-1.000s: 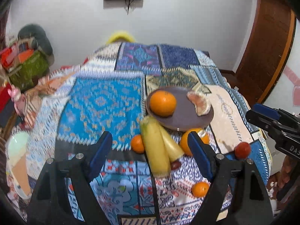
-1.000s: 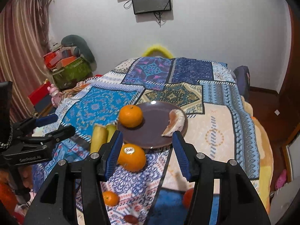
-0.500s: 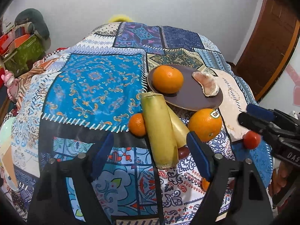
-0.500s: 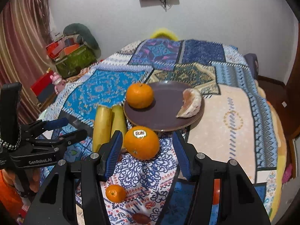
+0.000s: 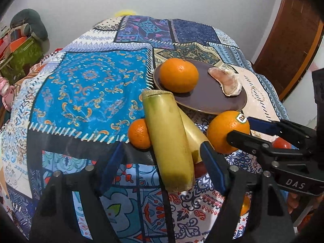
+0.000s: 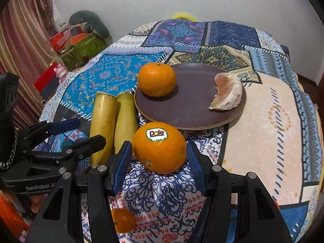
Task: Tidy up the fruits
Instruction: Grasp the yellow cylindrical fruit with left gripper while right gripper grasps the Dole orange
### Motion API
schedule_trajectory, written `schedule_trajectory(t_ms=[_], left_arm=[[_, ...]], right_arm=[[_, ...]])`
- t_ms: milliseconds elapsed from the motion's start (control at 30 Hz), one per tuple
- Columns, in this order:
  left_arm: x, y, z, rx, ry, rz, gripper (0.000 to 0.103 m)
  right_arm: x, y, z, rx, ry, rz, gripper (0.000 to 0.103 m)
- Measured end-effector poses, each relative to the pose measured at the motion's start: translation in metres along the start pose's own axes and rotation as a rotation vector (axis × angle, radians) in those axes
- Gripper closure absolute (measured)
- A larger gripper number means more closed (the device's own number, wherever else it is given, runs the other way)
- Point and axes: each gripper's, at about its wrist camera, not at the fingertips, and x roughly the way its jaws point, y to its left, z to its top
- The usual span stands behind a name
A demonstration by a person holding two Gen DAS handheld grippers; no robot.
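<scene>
A: Our right gripper (image 6: 159,162) sits low at centre frame, jaws wide around the Dole orange (image 6: 160,147), not yet pinching.

B: Our left gripper (image 5: 162,162) straddles the yellow stalk (image 5: 169,139), jaws wide. A small orange (image 5: 244,205) hides behind a finger. We've moved closer than before.
</scene>
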Motion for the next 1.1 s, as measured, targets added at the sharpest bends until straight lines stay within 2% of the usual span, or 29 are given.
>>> schedule_trajectory(t_ms=[100, 433, 500, 800, 967, 1100], left_arm=[[0.008, 0.001, 0.000, -0.017, 0.020, -0.017, 0.039], [0.010, 0.004, -0.001, -0.034, 0.011, -0.048, 0.053], [0.009, 0.004, 0.000, -0.041, 0.014, -0.067, 0.063], [0.003, -0.003, -0.007, 0.006, 0.024, -0.062, 0.063], [0.000, 0.000, -0.014, 0.016, 0.048, -0.084, 0.063], [0.004, -0.005, -0.007, 0.028, 0.058, -0.059, 0.063]], right_arm=[[0.003, -0.002, 0.000, 0.005, 0.000, 0.010, 0.046], [0.016, -0.002, 0.002, 0.005, 0.008, 0.022, 0.041], [0.018, -0.003, 0.001, 0.004, 0.010, 0.024, 0.041], [0.017, -0.004, 0.000, -0.001, 0.018, 0.029, 0.042], [0.012, -0.004, -0.006, -0.022, 0.013, 0.028, 0.043], [0.010, -0.008, -0.007, -0.028, 0.014, 0.030, 0.043]])
